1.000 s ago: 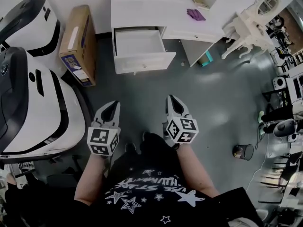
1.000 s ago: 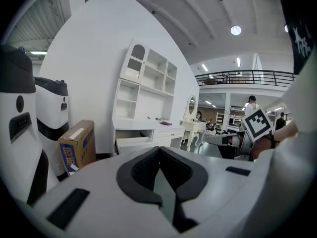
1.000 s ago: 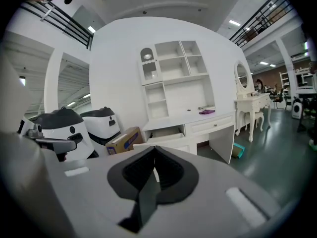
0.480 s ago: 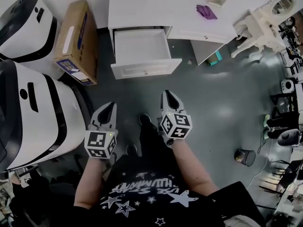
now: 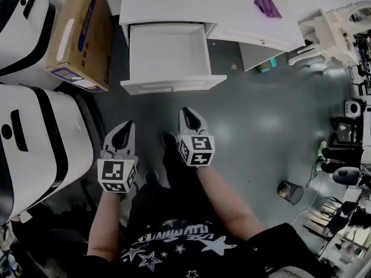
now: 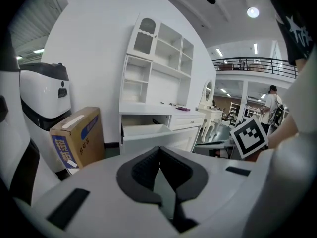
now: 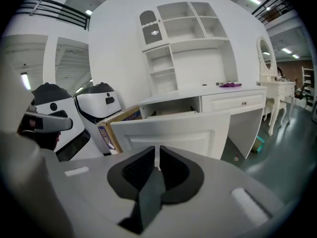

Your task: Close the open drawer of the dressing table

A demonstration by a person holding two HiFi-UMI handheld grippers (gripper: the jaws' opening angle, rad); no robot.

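Observation:
The white dressing table (image 5: 191,4) stands at the top of the head view, its left drawer (image 5: 168,54) pulled far out and empty. The drawer's front panel (image 5: 173,84) faces me. My left gripper (image 5: 126,124) hangs below and left of that panel, shut and empty. My right gripper (image 5: 186,110) is a short way below the panel's middle, also shut with nothing in it. Neither touches the drawer. In the right gripper view the drawer front (image 7: 171,133) fills the space just beyond the right gripper (image 7: 158,153). The left gripper view shows the left gripper (image 6: 159,150) with the drawer (image 6: 148,131) farther off.
A cardboard box (image 5: 78,36) leans left of the dresser. Large white and black machines (image 5: 35,138) crowd the left side. A purple item (image 5: 267,6) lies on the dresser top. A white carved chair (image 5: 336,25) is at the right and a small black bin (image 5: 288,192) on the grey floor.
The dresser and drawer have come nearer and larger in the head view. Both grippers have moved forward toward the drawer front, staying shut.

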